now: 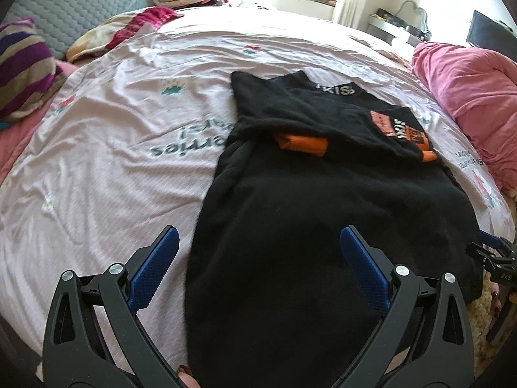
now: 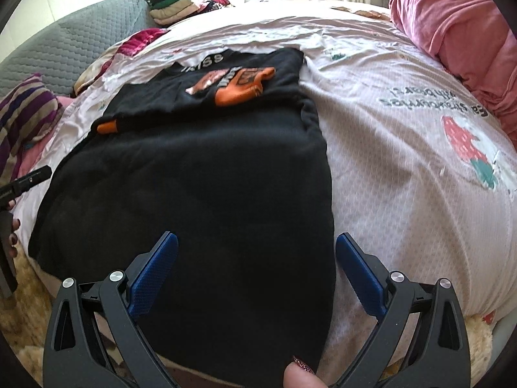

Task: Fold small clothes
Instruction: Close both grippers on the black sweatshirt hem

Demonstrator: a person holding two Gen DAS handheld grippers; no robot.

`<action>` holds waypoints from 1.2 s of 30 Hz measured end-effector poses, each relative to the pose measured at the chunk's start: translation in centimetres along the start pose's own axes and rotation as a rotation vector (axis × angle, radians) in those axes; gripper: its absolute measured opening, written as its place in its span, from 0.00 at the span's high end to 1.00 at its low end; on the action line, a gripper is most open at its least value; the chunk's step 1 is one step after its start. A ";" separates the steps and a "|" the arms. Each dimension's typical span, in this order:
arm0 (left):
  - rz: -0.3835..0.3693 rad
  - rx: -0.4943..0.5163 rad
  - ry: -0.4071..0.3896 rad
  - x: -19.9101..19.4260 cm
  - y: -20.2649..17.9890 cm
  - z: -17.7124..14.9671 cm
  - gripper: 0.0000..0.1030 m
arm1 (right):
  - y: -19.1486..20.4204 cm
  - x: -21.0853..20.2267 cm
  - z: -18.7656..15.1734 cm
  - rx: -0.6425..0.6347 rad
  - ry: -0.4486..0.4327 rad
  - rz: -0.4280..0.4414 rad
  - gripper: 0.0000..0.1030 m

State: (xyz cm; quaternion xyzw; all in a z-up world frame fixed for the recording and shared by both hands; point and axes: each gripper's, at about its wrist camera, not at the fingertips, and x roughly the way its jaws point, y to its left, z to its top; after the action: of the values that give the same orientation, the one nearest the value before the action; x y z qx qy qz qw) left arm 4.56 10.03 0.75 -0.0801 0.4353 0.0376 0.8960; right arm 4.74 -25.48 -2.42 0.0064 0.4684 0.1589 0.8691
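Observation:
A black sweatshirt with orange cuffs and white lettering lies flat on the bed, hem toward me, both sleeves folded across its chest. My left gripper is open above the hem's left corner, its blue pads straddling the garment's left edge. In the right wrist view the same black sweatshirt fills the centre, and my right gripper is open over the hem's right corner, with the right edge running between its fingers. Neither gripper holds cloth. The right gripper also shows at the far right edge of the left wrist view.
A pale pink bedsheet with printed strawberries covers the bed. A pink duvet is bunched at the right, a striped pillow at the left, a grey quilted headboard and folded clothes pile behind. A person's thumb shows below.

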 end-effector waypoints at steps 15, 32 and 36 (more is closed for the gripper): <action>-0.060 -0.082 0.088 -0.8 3.9 -4.3 0.09 | -0.1 -1.2 -1.9 -0.007 0.006 0.053 0.06; -0.221 -0.066 0.171 -2.1 3.4 -7.1 0.47 | 0.1 -2.2 -4.5 -0.038 0.039 0.100 0.06; -0.201 -0.020 0.186 -1.8 2.8 -7.8 0.47 | -0.7 -2.7 -4.8 -0.012 0.031 0.101 0.19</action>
State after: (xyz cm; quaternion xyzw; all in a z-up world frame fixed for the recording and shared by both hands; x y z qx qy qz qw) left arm -3.01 11.40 -2.90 -0.1352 0.5057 -0.0555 0.8502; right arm -0.37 -27.52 -3.06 0.0222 0.4797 0.2054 0.8528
